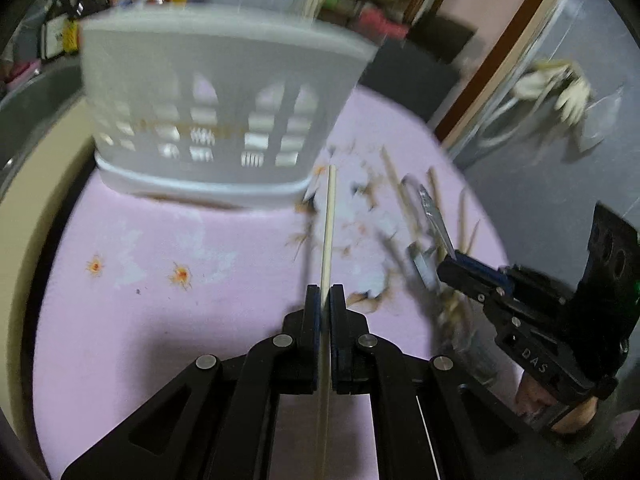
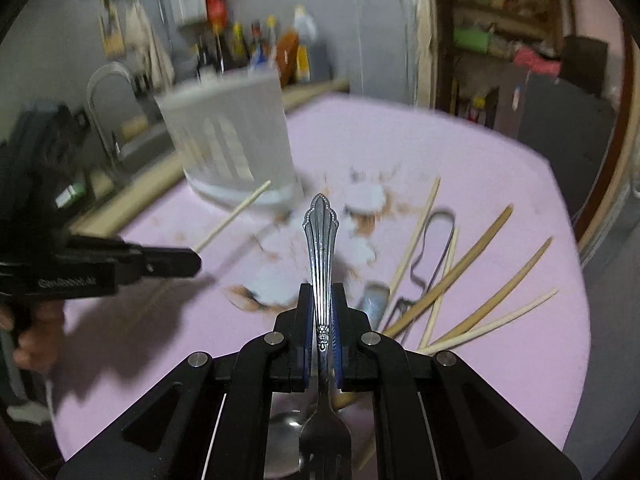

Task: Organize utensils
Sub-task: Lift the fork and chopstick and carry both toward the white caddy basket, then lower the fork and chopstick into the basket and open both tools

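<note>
My left gripper (image 1: 325, 294) is shut on a pale chopstick (image 1: 327, 236) that points ahead toward the white slotted utensil basket (image 1: 216, 92). My right gripper (image 2: 322, 292) is shut on a metal fork (image 2: 320, 240), its ornate handle pointing forward and its tines below the jaws. The right gripper also shows in the left wrist view (image 1: 472, 272), holding the fork (image 1: 436, 220). The left gripper shows in the right wrist view (image 2: 176, 262) with the chopstick (image 2: 236, 214) near the basket (image 2: 228, 136). Several chopsticks (image 2: 472, 256) lie loose on the pink cloth.
A pink flowered cloth (image 2: 500, 168) covers the table. Metal tongs (image 2: 436, 248) lie among the chopsticks. A spoon (image 2: 282, 432) lies under the right gripper. A sink with a tap (image 2: 108, 92) and several bottles (image 2: 260, 48) stand behind the basket.
</note>
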Demonstrator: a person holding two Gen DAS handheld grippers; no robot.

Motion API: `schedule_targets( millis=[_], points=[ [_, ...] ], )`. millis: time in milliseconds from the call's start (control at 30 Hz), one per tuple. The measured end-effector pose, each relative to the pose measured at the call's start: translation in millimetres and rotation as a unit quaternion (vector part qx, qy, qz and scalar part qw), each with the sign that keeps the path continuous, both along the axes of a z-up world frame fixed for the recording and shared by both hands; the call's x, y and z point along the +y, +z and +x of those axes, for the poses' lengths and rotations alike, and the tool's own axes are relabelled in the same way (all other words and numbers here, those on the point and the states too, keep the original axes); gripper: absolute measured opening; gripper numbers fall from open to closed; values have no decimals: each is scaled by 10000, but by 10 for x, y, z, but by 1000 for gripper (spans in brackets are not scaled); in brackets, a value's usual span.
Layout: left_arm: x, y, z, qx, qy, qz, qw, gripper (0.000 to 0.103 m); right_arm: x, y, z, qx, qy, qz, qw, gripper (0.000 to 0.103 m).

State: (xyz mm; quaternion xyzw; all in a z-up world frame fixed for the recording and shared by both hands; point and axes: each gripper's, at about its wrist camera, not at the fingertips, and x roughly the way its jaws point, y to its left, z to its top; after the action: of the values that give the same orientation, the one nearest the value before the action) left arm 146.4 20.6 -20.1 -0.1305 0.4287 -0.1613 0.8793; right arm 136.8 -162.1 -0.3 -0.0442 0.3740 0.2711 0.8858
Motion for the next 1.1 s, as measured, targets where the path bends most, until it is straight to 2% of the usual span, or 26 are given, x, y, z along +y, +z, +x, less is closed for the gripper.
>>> schedule_targets(
  millis=[133, 267, 367, 633, 767, 900, 967, 1100],
  points=[
    [72, 248, -225, -884, 381, -14, 9954, 2, 15, 218, -199, -662, -177, 351, 9970, 6],
    [191, 498, -318, -1568, 785, -82, 9845, 2, 106, 428, -284, -1197, -267, 676, 9901, 6],
    [338, 649, -271, -1781, 1057, -181, 9782, 2, 204, 546, -243, -1443, -272, 898, 9851, 6],
    [975, 1093, 21, -2502, 1855, -535, 9487, 2, 470, 945, 53, -1827, -186, 1472, 9719, 6],
    [1255, 1220, 235, -2806, 2139, -762, 9326, 2, 625, 1200, 211, -2063, -118, 1629, 9648, 6],
    [1350, 1338, 453, -3210, 2346, -542, 9159, 2, 780, 1400, 373, -2410, -156, 1654, 9562, 6],
    [1348, 1338, 557, -3324, 2403, -402, 9111, 2, 868, 1448, 465, -2597, -221, 1610, 9519, 6],
    [1289, 1251, 786, -3354, 2344, -142, 9123, 2, 986, 1369, 622, -2679, -366, 1554, 9501, 6]
  ],
)
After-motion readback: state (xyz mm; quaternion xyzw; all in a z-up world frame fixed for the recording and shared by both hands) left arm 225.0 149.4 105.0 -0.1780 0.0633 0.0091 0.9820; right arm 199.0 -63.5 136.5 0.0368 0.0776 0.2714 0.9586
